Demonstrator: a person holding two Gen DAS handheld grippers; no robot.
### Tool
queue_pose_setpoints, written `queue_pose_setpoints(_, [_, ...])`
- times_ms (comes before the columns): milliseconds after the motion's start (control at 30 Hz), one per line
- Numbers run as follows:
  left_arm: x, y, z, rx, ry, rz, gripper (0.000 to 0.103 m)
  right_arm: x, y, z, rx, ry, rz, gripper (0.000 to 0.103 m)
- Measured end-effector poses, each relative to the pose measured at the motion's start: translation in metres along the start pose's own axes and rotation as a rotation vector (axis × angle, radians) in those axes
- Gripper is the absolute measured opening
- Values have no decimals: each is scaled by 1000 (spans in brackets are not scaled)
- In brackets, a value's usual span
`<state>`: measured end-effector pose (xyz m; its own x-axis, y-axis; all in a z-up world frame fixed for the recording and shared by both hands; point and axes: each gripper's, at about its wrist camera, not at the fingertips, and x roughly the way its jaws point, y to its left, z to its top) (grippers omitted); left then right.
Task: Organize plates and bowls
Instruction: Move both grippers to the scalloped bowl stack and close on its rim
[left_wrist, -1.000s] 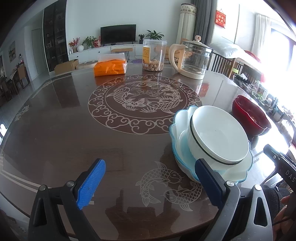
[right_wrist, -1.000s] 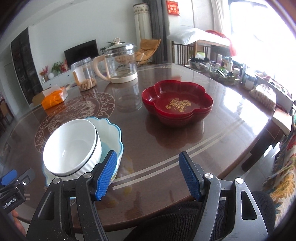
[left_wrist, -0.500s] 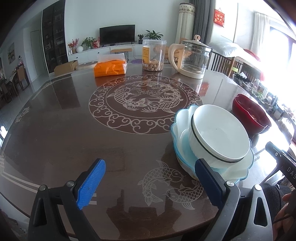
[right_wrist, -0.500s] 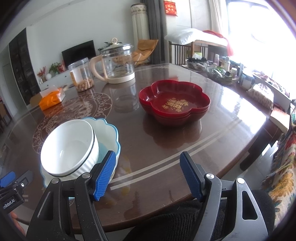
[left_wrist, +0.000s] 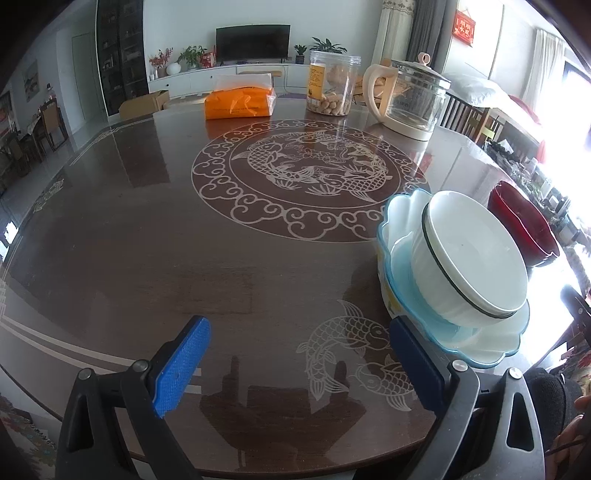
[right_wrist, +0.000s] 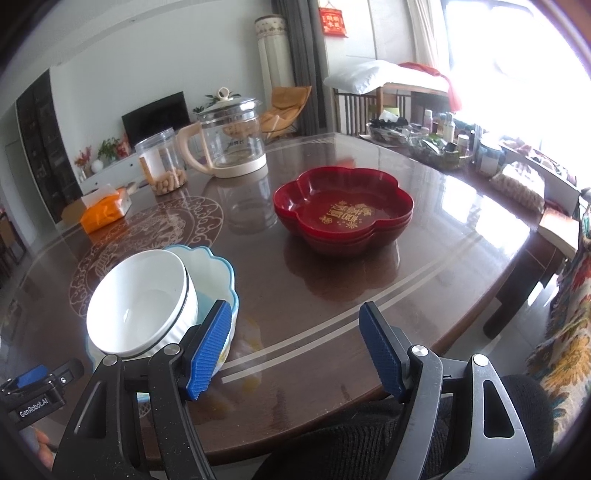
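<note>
White bowl (right_wrist: 138, 302) tilted inside blue-rimmed dish (right_wrist: 218, 273); red dish (right_wrist: 343, 214) empty; both grippers wide, holding nothing.

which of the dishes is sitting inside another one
The plain white bowl with the dark rim line; it sits tilted inside the blue-edged scalloped bowl. The red flower-shaped dishes stand apart, stacked on their own.

Glass kettle (left_wrist: 410, 99), snack jar (left_wrist: 332, 86), orange tissue pack (left_wrist: 239, 102) at table's (left_wrist: 147, 229) far edge.
</note>
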<state>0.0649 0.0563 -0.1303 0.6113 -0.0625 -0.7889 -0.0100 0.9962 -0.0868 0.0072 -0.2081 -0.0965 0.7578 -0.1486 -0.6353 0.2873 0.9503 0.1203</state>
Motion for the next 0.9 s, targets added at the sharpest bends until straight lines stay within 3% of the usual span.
queue_pose_setpoints(700, [-2, -6, 1, 56, -2, 51, 97, 0, 1, 0, 1, 2, 0, 75])
queue_pose_setpoints(800, [-3, -5, 1, 48, 6, 11, 97, 0, 1, 1, 1, 0, 0, 75])
queue_pose_setpoints(900, [-5, 4, 2, -10, 20, -132, 97, 0, 0, 0, 4, -6, 4, 75])
